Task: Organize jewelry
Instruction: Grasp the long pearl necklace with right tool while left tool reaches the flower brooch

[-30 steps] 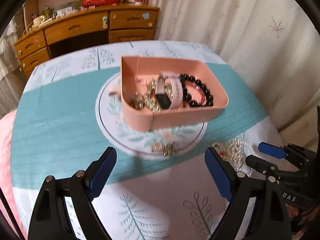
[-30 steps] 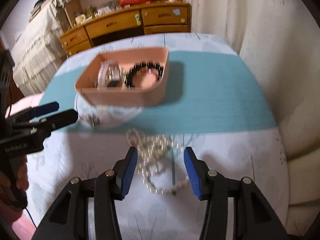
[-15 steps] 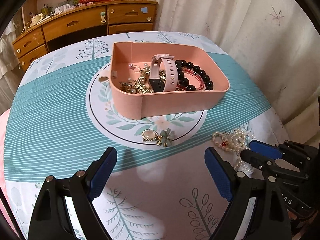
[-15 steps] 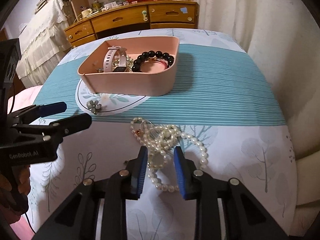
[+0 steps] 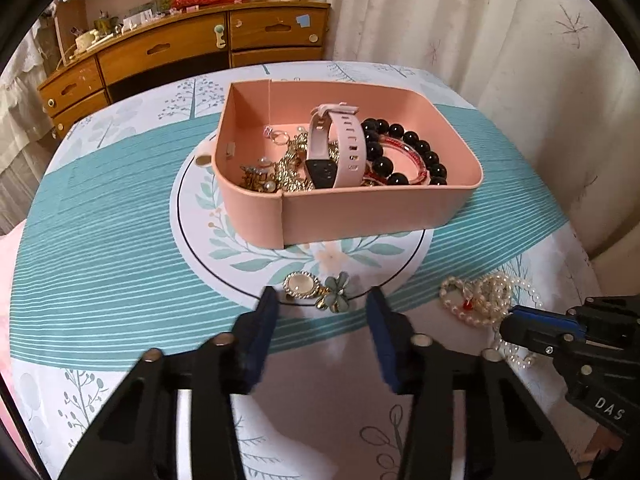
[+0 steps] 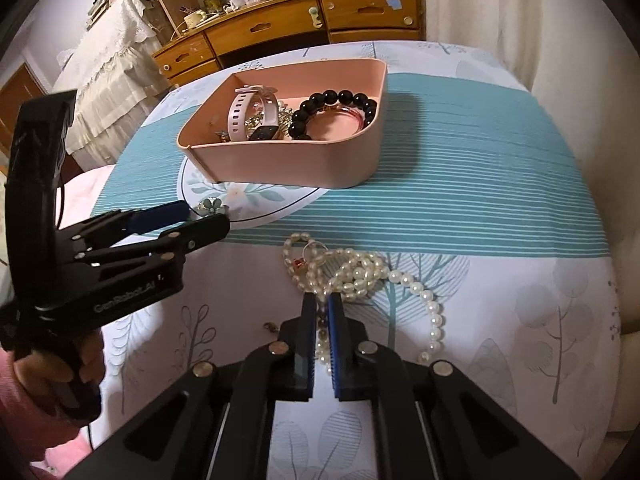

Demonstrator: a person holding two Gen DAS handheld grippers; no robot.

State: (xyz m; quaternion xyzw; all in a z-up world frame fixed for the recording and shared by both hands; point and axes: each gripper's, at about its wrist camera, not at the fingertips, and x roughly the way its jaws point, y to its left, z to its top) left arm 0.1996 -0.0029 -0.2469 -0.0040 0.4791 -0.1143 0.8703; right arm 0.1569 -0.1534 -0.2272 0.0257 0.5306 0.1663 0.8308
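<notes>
A pink box [image 5: 360, 216] [image 6: 296, 164] on the round table holds a pink watch [image 5: 340, 148], a black bead bracelet [image 5: 416, 152] and gold pieces. A brooch pair [image 5: 320, 290], one pearl round and one green flower, lies just in front of my left gripper [image 5: 322, 304], whose jaws are half open and empty on either side of it. A pearl necklace [image 6: 360, 276] [image 5: 484, 300] lies heaped on the cloth. My right gripper [image 6: 321, 304] is shut on a strand of it at table level.
The table has a teal striped and leaf print cloth [image 5: 100, 248]. A wooden dresser [image 5: 192, 52] stands behind, curtains [image 5: 480, 28] to the right. A bed with lace cover [image 6: 108, 68] is at far left.
My left gripper's jaws have narrowed and moved up to the brooches. My right gripper has closed from open onto the pearl necklace.
</notes>
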